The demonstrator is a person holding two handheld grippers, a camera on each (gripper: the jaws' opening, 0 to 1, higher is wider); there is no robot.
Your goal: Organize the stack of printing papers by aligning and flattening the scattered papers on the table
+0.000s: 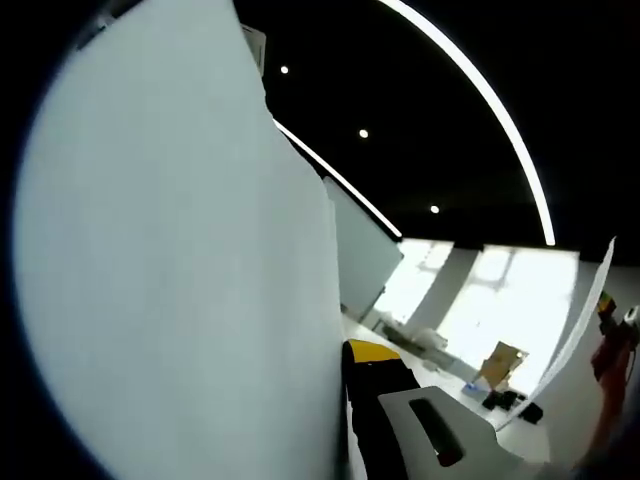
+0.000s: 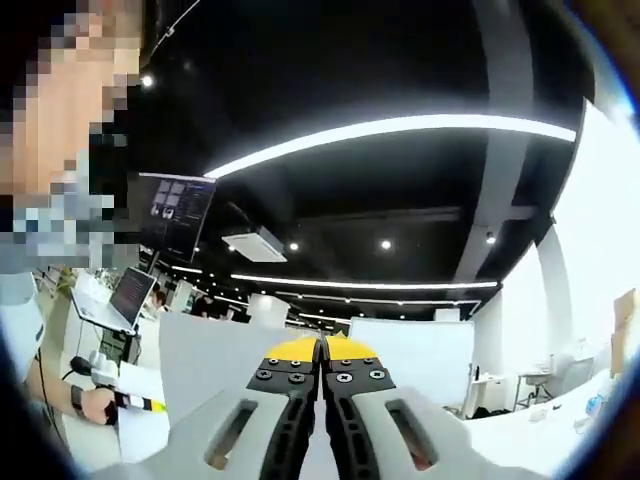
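A large white sheet of printing paper point(image 1: 170, 260) stands on edge close to the camera in the left gripper view and covers its left half. My left gripper point(image 1: 345, 365) is shut on it: one yellow-tipped jaw lies against the paper's right face, and the other is hidden behind the sheet. At the far right a second thin sheet point(image 1: 585, 310) curves upward, seen almost edge-on. In the right gripper view my right gripper point(image 2: 322, 350) points up toward the ceiling with both yellow tips pressed together and no paper visible between them. A pale sheet point(image 2: 215, 360) shows beyond it to the left.
A person's hand point(image 2: 92, 402) holds a tool at the lower left, with a laptop point(image 2: 125, 300) and a dark monitor point(image 2: 175, 215) behind it. A whiteboard point(image 2: 415, 350) stands beyond the right gripper's jaws. A cardboard box point(image 1: 502, 362) sits on a far white table point(image 1: 440, 375). Ceiling light strips run overhead.
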